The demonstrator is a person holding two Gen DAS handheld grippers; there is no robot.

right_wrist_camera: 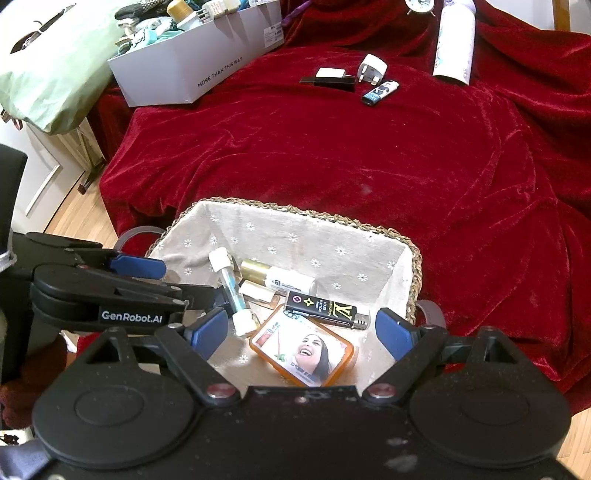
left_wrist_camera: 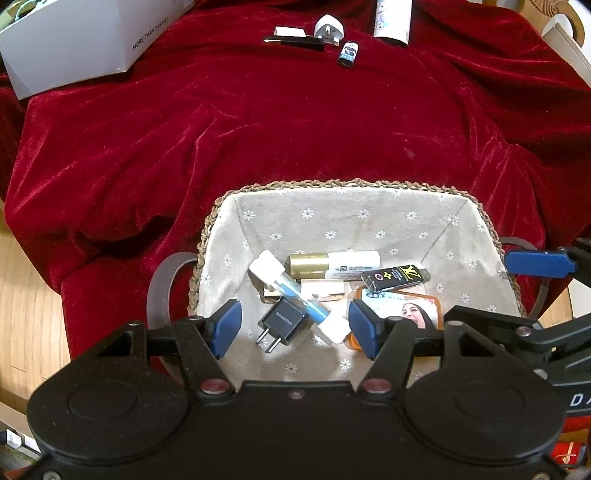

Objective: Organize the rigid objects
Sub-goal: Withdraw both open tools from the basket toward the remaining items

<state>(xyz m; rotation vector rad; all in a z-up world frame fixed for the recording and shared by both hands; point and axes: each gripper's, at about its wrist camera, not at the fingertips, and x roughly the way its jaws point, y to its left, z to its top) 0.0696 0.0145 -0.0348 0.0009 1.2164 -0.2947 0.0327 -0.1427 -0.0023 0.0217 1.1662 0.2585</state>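
A woven basket (left_wrist_camera: 332, 184) (right_wrist_camera: 415, 266) with flowered lining sits at the near edge of the red cloth. It holds a black plug adapter (left_wrist_camera: 282, 325), a white-capped blue tube (left_wrist_camera: 295, 295) (right_wrist_camera: 232, 291), a gold-and-white tube (left_wrist_camera: 332, 264) (right_wrist_camera: 277, 278), a black lighter (left_wrist_camera: 395, 277) (right_wrist_camera: 325, 308) and an orange-rimmed card case (left_wrist_camera: 406, 314) (right_wrist_camera: 306, 350). My left gripper (left_wrist_camera: 295, 328) is open and empty over the basket. My right gripper (right_wrist_camera: 301, 334) is open and empty over it too. On the far cloth lie a white plug (left_wrist_camera: 328, 29) (right_wrist_camera: 371, 68), a black-and-white charger (left_wrist_camera: 291, 37) (right_wrist_camera: 330, 79) and a small blue lighter (left_wrist_camera: 349, 53) (right_wrist_camera: 378, 92).
A white shoebox (left_wrist_camera: 74, 48) (right_wrist_camera: 192, 62) full of items stands at the far left. A white bottle (left_wrist_camera: 391, 18) (right_wrist_camera: 454, 44) lies at the far right. A green bag (right_wrist_camera: 48, 66) lies left of the box. Wooden floor (left_wrist_camera: 26, 317) shows to the left.
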